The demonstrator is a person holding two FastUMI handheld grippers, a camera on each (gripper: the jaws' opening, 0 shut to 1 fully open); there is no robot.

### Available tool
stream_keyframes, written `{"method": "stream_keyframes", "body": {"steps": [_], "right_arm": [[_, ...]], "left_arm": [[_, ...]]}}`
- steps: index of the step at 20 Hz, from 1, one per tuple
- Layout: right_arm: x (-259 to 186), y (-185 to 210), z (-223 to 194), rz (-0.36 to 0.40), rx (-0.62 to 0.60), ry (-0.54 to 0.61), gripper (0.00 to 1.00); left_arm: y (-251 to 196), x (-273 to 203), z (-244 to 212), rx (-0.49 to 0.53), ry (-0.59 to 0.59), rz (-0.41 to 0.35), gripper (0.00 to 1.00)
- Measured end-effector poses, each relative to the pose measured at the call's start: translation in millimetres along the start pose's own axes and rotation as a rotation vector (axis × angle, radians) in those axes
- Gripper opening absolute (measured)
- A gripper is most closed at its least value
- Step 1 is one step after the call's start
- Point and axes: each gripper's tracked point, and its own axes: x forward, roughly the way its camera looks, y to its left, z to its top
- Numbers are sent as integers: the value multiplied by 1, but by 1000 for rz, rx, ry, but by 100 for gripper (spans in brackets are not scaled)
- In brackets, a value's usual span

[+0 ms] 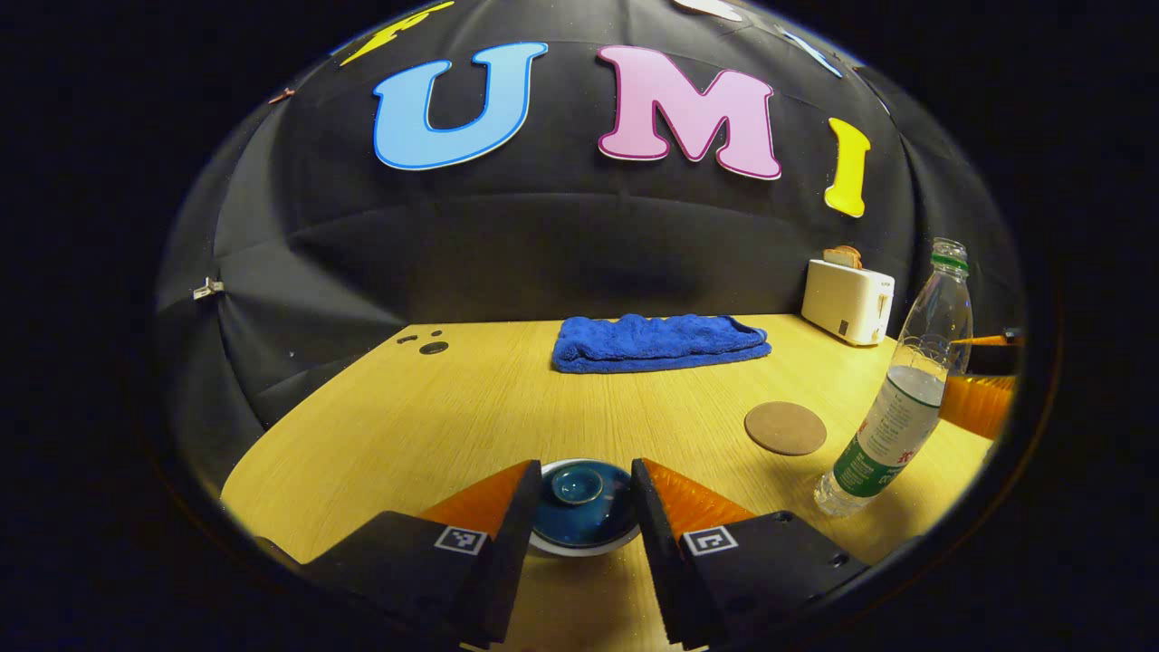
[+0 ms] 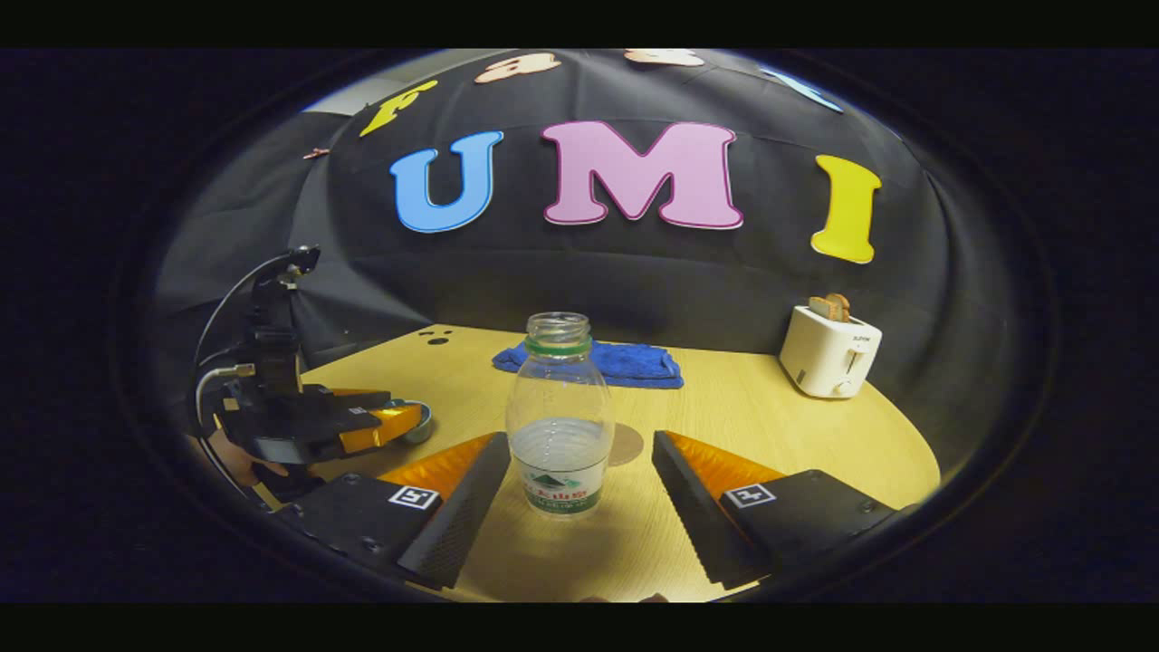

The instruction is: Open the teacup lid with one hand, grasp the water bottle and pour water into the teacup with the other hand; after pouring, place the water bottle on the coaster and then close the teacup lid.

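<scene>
While left tool [image 1: 579, 493] hides teacup lid [image 1: 577, 501] edges | contact seemingly none

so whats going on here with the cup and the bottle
A person is working two handheld tongs over a wooden table. The left tongs are open with a finger on each side of the teacup lid, which is still on the teacup. The right tongs are open on either side of the uncapped, part-full water bottle, not yet gripping it. The coaster lies bare beside the bottle. Nothing has been poured yet.
</scene>
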Motion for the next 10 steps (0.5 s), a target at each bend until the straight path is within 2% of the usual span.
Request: {"method": "stream_keyframes", "body": {"steps": [4,5,6,7,8,10], "right_arm": [[11,3,-3,-9,19,-7,98],[14,4,-2,-10,28,-8,98],[17,4,-2,-12,38,-11,98],[19,4,-2,-13,47,-13,98],[22,4,-2,-14,54,-15,98],[26,2,-3,-15,57,-17,98]], "left_arm": [[-3,2,-1,10,8,-6,60],[-4,2,0,16,5,-5,48],[-2,3,0,22,5,1,51],[-1,4,2,27,2,5,49],[0,4,1,30,3,10,38],[0,3,2,42,5,15,33]]}}
